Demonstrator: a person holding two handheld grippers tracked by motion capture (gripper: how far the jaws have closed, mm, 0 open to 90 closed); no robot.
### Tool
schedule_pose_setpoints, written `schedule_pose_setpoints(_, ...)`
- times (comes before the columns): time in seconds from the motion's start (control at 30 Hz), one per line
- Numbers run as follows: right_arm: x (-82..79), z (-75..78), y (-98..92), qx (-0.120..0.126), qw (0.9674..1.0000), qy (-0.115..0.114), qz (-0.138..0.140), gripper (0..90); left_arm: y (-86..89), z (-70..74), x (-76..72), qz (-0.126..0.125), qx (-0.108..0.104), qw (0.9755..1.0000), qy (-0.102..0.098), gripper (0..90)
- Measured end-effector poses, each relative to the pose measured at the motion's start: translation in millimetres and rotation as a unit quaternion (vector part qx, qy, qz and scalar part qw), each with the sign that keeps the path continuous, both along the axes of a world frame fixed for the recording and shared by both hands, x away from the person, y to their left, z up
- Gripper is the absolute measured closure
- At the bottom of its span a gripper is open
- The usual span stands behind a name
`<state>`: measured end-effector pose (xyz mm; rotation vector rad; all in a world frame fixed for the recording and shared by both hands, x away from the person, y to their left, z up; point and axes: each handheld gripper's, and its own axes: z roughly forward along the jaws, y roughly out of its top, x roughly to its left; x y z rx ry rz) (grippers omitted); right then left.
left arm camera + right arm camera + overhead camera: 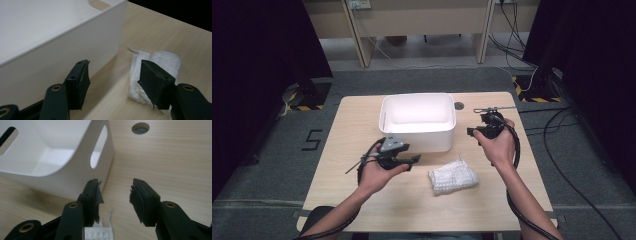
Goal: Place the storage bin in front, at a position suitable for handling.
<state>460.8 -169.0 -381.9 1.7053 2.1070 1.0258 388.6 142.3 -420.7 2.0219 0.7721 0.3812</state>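
Tongs on both sides, left tongs (412, 161) and right tongs (473, 131), gape empty; folded white waffle-weave cloth (453, 177) sits on the wooden bench (342, 165), probably headed for the empty white plastic bin (417, 142).

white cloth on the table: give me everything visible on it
The cloth is a small white folded towel with a nubby, waffle-like weave, bunched into a thick rough rectangle, with a short tab or loose thread at its far edge. It lies flat on the wooden table, just in front of the white bin near its right corner and apart from it. Nothing holds it: both tongs stand open and off it, the left tongs pointing toward it.
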Motion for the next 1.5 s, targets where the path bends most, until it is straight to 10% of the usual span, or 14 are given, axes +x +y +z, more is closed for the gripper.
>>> schedule_pose_setpoints(0.27, -3.2, -14.9, -9.8, 0.004, 0.9998, 0.015, -0.01, 56.9, -61.9, -30.6, 6.5, -0.085, 0.007, 0.9956, 0.039, 38.0)
schedule_pose_setpoints(0.57, -1.5, -18.3, -12.4, 0.007, 0.9998, 0.015, -0.009, 56.9, -100.4, -65.4, 22.1, -0.11, 0.047, 0.9905, 0.068, 34.3)
schedule_pose_setpoints(0.83, -0.8, -20.3, -14.4, 0.006, 0.9998, 0.017, -0.01, 56.9, -106.6, -80.5, 27.6, -0.119, 0.06, 0.9874, 0.086, 33.2)
schedule_pose_setpoints(1.0, -1.2, -18.7, -13.5, 0.007, 0.9998, 0.017, -0.01, 56.8, -107.5, -68.7, 21.9, -0.123, 0.035, 0.9896, 0.067, 35.7)
schedule_pose_setpoints(1.17, -1.3, -19.0, -13.0, 0.007, 0.9998, 0.017, -0.011, 56.7, -114.8, -71.8, 19.7, -0.133, 0.072, 0.9864, 0.065, 32.9)
schedule_pose_setpoints(1.5, -1.4, -19.8, -12.5, 0.008, 0.9997, 0.019, -0.009, 56.3, -114.4, -83.3, 22.4, -0.116, 0.078, 0.9849, 0.102, 31.3)
